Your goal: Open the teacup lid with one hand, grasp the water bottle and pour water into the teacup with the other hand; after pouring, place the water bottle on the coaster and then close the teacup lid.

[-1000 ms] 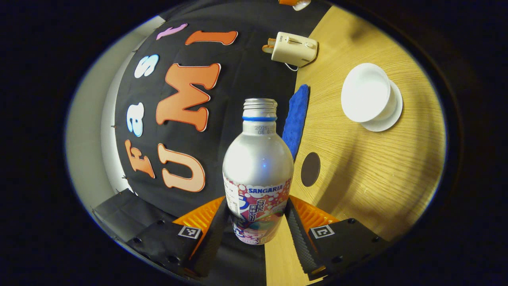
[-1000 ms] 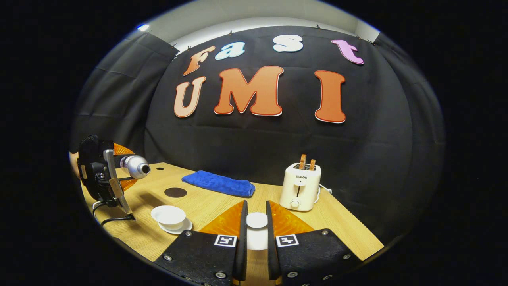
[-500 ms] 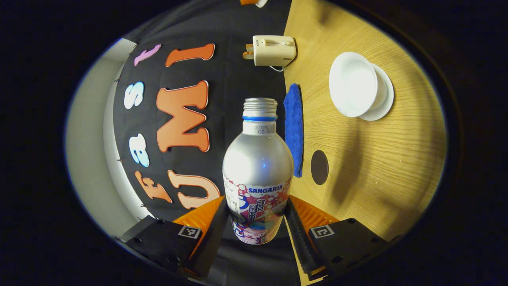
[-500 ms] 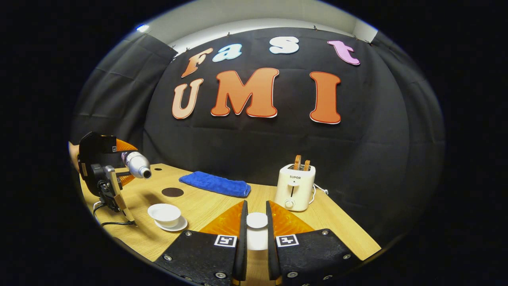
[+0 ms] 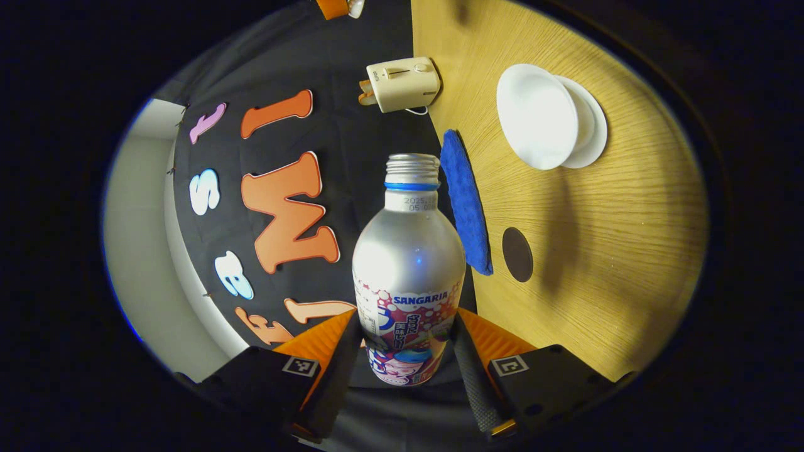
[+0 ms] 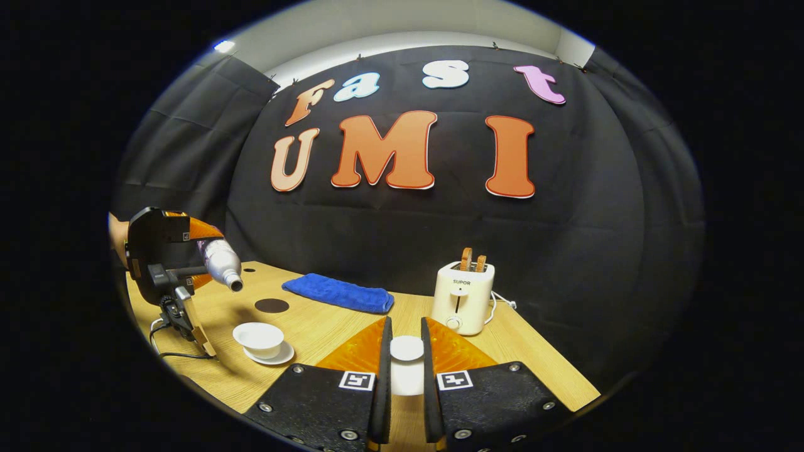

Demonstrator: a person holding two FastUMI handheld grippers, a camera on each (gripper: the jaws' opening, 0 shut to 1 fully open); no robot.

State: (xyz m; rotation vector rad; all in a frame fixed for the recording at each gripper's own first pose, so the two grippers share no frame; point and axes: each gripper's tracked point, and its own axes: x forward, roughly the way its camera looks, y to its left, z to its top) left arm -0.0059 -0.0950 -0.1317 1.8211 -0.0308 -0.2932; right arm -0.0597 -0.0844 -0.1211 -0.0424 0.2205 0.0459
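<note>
My left gripper (image 5: 407, 351) clamps the bottle (image 5: 408, 270) low on its smooth, slippery metal body, tipped over the counter (image 5: 597, 251) toward the fragile cup (image 5: 537, 116), while my right gripper (image 6: 406, 364) pinches the lid (image 6: 407, 347).

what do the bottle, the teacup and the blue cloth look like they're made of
The bottle looks like brushed aluminium: matte silver, soft highlights, threaded metal neck, printed wrap below. The teacup looks like glazed white ceramic, smooth and evenly white, though plastic can't be ruled out. The blue cloth looks like plush microfibre or terry, with a fuzzy nap.
</note>
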